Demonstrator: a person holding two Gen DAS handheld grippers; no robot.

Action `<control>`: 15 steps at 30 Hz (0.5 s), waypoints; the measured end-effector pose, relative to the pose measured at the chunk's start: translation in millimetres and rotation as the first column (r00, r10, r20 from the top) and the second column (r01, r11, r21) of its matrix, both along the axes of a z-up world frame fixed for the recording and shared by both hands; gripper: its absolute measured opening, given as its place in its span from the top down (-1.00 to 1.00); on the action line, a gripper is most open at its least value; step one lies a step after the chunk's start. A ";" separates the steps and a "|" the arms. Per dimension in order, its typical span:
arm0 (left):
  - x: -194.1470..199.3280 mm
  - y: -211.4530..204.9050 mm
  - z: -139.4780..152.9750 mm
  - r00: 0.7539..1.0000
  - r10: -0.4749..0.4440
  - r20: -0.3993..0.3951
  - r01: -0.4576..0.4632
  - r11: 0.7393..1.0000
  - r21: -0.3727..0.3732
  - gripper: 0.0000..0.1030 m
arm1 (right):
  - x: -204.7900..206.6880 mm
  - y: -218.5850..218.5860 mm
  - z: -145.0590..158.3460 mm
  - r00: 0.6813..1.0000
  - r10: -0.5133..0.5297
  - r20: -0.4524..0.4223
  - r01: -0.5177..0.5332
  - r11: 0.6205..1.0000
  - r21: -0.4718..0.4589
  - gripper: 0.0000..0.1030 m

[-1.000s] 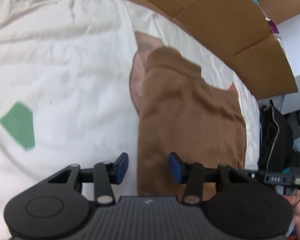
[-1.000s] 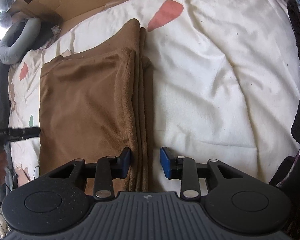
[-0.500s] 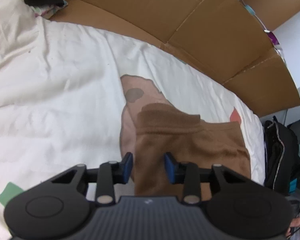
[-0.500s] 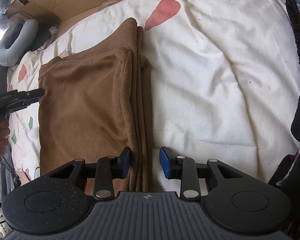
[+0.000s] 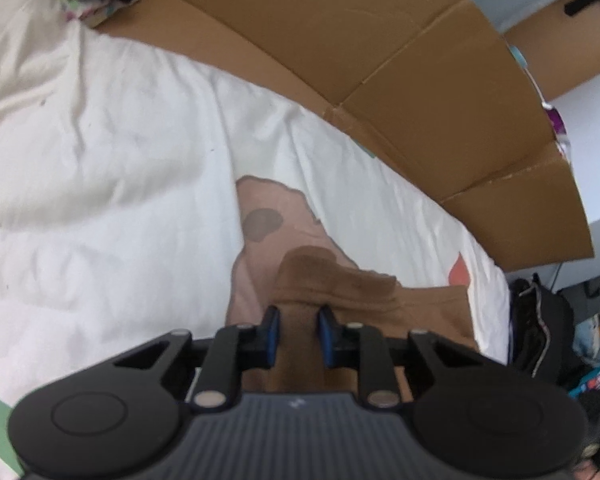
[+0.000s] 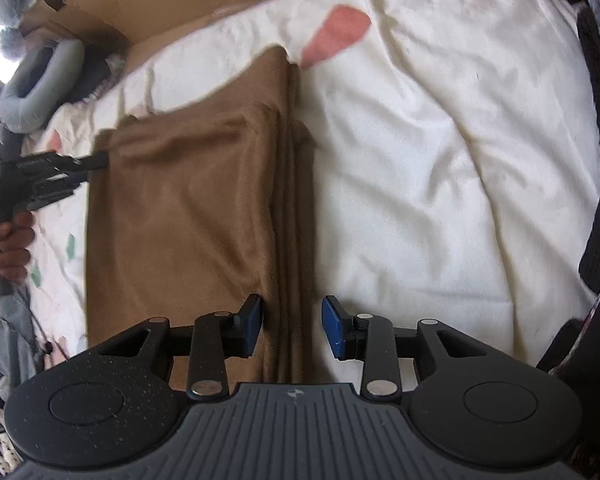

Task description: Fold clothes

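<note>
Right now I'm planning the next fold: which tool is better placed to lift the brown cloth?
Left. The left tool has just been closing on the brown cloth; the right tool only straddles its edge, open.

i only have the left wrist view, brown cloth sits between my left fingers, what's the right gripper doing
Observer: The right gripper stands open over the folded side edge of the brown garment, its pads not pressing it.
Operator: how does the garment lie overall
Observer: Flat on the white duvet, folded into a long rectangle with stacked layers along its right edge.
Operator: where's my left gripper on it
Observer: The left gripper, jaws just closing, has cloth between its pads; the right wrist view shows it at the garment's far left corner.
</note>
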State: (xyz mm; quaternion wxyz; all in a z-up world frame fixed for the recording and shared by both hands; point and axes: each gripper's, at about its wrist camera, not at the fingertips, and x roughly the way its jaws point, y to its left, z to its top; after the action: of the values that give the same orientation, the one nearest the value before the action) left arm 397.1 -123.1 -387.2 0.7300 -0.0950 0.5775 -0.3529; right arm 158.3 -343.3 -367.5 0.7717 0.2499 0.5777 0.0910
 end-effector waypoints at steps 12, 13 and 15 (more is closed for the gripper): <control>-1.5 10.5 -3.8 1.000 0.022 -0.010 -0.022 1.000 -0.017 0.10 | 41.0 -6.2 4.9 0.995 -0.074 0.072 0.072 0.997 0.029 -0.20; -2.4 10.5 -4.4 1.000 0.019 -0.009 -0.019 1.000 -0.015 0.07 | 44.6 -6.5 2.8 0.995 -0.078 0.069 0.077 0.997 0.027 -0.20; -4.4 10.3 -5.8 1.000 0.011 -0.007 -0.011 1.000 -0.013 0.07 | 50.0 -5.5 -1.6 0.995 -0.080 0.067 0.078 0.997 0.027 -0.20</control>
State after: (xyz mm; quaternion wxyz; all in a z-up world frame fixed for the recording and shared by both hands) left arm 392.7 -112.7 -393.0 0.7293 -0.1042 0.5773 -0.3520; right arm 208.2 -348.8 -369.1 0.7909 0.2786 0.5396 0.0760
